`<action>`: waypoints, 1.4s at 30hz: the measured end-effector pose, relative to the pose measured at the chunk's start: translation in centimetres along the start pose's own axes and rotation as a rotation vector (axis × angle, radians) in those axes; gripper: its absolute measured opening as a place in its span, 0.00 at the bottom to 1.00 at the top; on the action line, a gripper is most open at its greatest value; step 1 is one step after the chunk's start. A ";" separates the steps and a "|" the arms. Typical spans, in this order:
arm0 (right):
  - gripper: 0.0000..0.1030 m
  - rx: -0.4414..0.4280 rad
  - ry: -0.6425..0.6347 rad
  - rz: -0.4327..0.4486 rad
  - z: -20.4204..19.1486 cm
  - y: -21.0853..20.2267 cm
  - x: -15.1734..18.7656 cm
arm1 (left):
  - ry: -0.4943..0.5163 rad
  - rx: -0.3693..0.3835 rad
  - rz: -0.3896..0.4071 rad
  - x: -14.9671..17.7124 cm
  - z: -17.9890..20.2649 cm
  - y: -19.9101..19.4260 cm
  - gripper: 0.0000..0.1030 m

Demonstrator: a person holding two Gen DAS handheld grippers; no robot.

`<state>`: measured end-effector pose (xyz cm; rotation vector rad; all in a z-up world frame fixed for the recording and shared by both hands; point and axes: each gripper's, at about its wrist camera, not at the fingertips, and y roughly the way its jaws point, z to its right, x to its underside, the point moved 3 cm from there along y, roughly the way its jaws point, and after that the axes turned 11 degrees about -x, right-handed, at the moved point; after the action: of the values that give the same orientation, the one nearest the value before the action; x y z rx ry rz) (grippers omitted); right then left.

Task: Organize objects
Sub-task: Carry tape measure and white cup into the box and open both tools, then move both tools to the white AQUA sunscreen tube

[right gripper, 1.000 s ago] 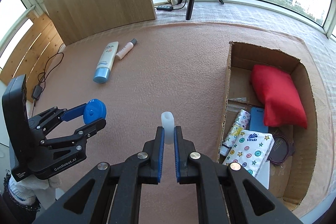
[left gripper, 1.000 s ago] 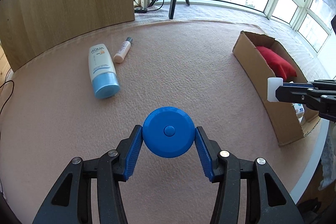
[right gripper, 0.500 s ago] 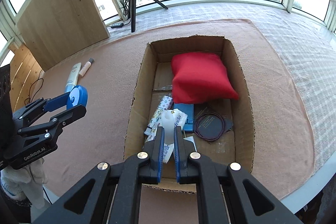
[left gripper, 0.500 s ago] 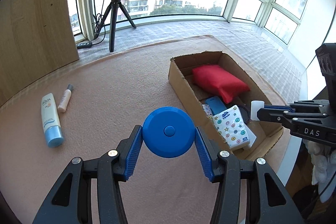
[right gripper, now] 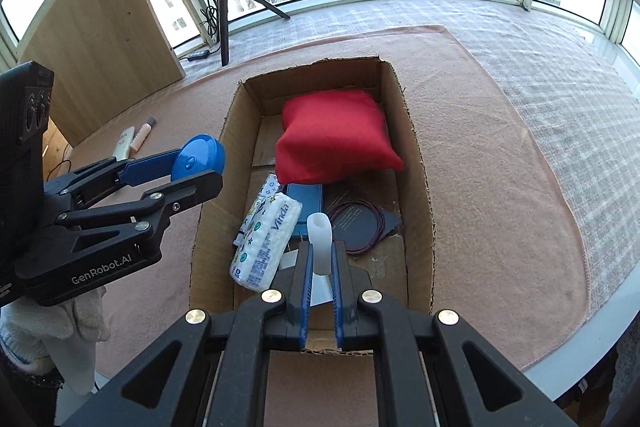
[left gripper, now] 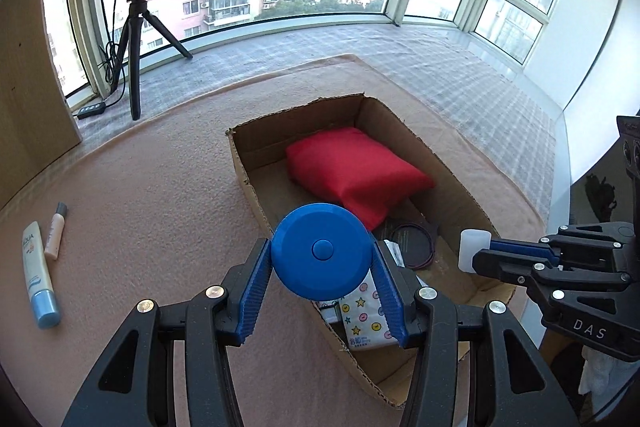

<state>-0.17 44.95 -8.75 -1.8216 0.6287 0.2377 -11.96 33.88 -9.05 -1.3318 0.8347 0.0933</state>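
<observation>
Left tongs [left gripper: 322, 267]: level, pointing forward, blue pads clamped on a round blue case.
Right tongs [right gripper: 320, 263]: nearly closed, pinching a small white tube, tilted slightly downward.

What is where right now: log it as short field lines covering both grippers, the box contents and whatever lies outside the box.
left gripper: shut on blue round case
right gripper: shut on white bottle, above cardboard box
in box: red cushion, tissue pack, blue flat item, dark disc with purple ring
on mat outside box: sunscreen tube, small tube
background: ring light on tripod
</observation>
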 end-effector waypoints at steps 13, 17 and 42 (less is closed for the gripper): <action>0.23 0.015 -0.024 0.023 0.0 -0.4 -0.3 | 0.001 0.006 -0.019 -1.1 0.8 1.4 0.53; 0.27 0.024 -0.018 0.028 0.0 -0.5 -0.3 | -0.009 0.005 -0.014 -1.2 0.3 1.1 0.53; 0.43 -0.160 -0.039 -0.010 -9.1 4.1 -1.9 | -0.259 -0.107 -0.008 6.4 -14.7 -5.3 0.54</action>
<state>-5.22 36.13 -8.16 -1.9681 0.5863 0.3240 -11.71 17.03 -8.49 -1.3884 0.6108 0.3011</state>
